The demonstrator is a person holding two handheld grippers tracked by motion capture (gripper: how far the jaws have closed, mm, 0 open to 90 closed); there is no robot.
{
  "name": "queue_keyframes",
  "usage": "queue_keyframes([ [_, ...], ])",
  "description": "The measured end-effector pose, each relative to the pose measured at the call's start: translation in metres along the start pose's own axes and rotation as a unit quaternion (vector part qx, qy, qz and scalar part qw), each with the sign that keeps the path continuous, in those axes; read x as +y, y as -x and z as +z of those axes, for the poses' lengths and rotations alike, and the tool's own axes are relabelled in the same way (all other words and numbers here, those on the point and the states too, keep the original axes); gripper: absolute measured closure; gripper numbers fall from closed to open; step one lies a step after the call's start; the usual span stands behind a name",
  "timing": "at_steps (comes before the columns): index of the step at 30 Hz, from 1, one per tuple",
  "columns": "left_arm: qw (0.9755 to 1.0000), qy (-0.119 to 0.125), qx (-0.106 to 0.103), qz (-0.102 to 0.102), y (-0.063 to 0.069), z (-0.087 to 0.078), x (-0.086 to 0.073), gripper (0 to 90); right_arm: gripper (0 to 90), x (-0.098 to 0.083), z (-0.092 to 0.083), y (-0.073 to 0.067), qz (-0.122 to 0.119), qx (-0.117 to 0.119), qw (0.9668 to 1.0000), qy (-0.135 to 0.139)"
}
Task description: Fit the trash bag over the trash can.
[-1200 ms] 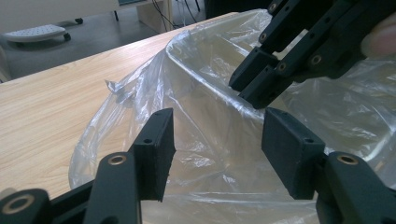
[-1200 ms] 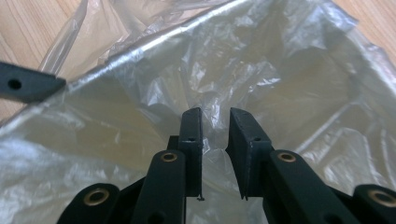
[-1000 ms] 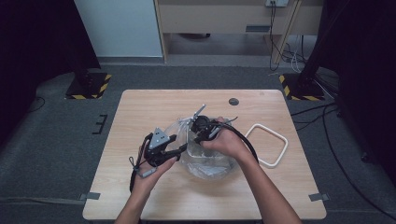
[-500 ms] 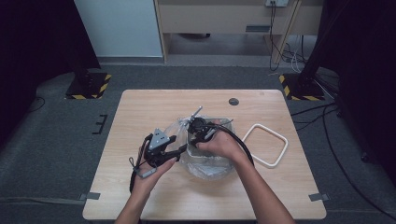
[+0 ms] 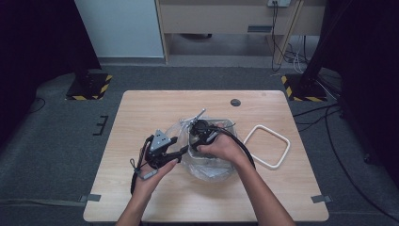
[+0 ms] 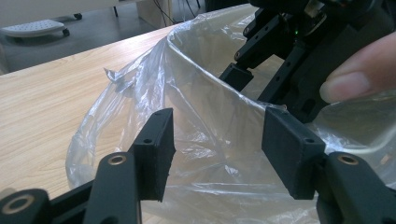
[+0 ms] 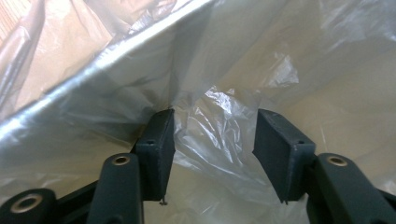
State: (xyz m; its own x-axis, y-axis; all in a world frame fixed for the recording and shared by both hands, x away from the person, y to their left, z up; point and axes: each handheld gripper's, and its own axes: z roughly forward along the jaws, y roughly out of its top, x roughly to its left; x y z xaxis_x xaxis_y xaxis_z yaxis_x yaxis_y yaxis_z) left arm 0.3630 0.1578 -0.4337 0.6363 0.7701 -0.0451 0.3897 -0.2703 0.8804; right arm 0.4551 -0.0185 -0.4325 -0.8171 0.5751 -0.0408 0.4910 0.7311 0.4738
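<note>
Right gripper view: crumpled plastic bag lies loose between just-opening, parted jaws

High view is looking down over the table from above; both gripper views are sitting super close, all sharing the plastic bag.

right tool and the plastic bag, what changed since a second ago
The right tool has just been opening its jaws inside the clear plastic bag; crumpled film sits between them, not pinched. The left tool kept its place, jaws apart at the bag's edge. The container, white frame and table stayed put.
</note>
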Motion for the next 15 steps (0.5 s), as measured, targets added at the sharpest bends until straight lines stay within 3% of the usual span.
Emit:
queue_keyframes([
  [8, 1.0000, 0.000, -0.001, 0.000, 0.0000, -0.0003, -0.0001, 43.4, 23.0, -0.0027, 0.0045, 0.0046, -0.003, -0.028, 0.9996, 0.007],
  [15, 1.0000, 0.000, -0.001, -0.001, 0.0002, -0.0003, -0.0002, 43.5, 14.8, -0.0046, 0.0076, 0.0067, -0.003, -0.039, 0.9992, 0.011],
])
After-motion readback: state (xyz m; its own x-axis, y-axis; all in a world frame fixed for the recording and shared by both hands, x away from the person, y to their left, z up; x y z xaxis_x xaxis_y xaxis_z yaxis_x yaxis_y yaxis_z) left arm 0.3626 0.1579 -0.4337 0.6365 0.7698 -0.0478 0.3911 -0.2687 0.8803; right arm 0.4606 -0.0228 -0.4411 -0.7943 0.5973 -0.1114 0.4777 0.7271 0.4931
